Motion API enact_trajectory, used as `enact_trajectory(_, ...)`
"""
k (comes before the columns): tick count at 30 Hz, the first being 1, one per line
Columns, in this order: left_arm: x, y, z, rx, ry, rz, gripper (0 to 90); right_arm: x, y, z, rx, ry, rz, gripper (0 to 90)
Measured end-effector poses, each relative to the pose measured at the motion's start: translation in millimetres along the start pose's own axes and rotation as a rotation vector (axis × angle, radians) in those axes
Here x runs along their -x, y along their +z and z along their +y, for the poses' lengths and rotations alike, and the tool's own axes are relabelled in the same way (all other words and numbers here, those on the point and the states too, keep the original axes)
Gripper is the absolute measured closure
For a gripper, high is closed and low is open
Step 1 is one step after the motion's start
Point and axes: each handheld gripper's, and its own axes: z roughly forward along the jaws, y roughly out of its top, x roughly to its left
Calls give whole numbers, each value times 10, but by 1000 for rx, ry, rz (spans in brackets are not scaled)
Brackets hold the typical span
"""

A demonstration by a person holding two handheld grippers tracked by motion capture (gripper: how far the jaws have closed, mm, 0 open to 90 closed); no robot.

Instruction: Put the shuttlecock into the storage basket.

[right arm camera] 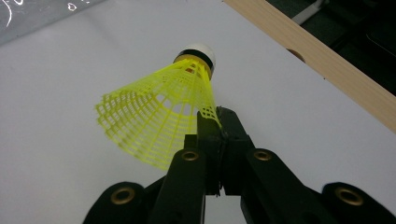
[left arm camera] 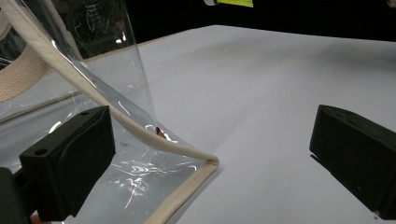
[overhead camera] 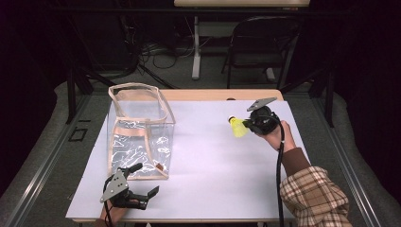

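Observation:
A yellow shuttlecock (overhead camera: 238,126) with a white cork tip hangs above the white table sheet, right of centre. My right gripper (overhead camera: 246,124) is shut on the edge of its net skirt (right arm camera: 159,121), cork pointing away. A clear plastic bag (overhead camera: 137,135) with beige trim stands open-topped at the left. My left gripper (overhead camera: 144,182) sits near the table's front edge just below the bag, jaws wide open with nothing between them; the bag's lower corner (left arm camera: 205,163) lies just ahead of its left jaw.
The white sheet (overhead camera: 213,175) covers a wooden table whose far edge (overhead camera: 222,94) shows behind. A dark chair (overhead camera: 260,42) and a table leg stand beyond, with cables on the floor.

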Motion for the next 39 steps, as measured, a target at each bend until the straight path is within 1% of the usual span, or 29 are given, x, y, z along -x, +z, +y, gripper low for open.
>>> enact_trajectory(14, 0, 0, 0, 0, 0, 0, 0, -19, -2, 168, -14, -20, 13, 892)
enact_trajectory(21, -1, 0, 0, -3, 3, -4, 0, -30, -18, 264, -10, -24, 18, 892)
enact_trajectory(28, 0, 0, 0, -4, 3, -5, 0, -55, -30, 357, 6, -36, 22, 892)
enact_trajectory(39, 2, -2, 0, -2, 1, -2, 0, -93, -60, 552, 30, -52, 27, 893)
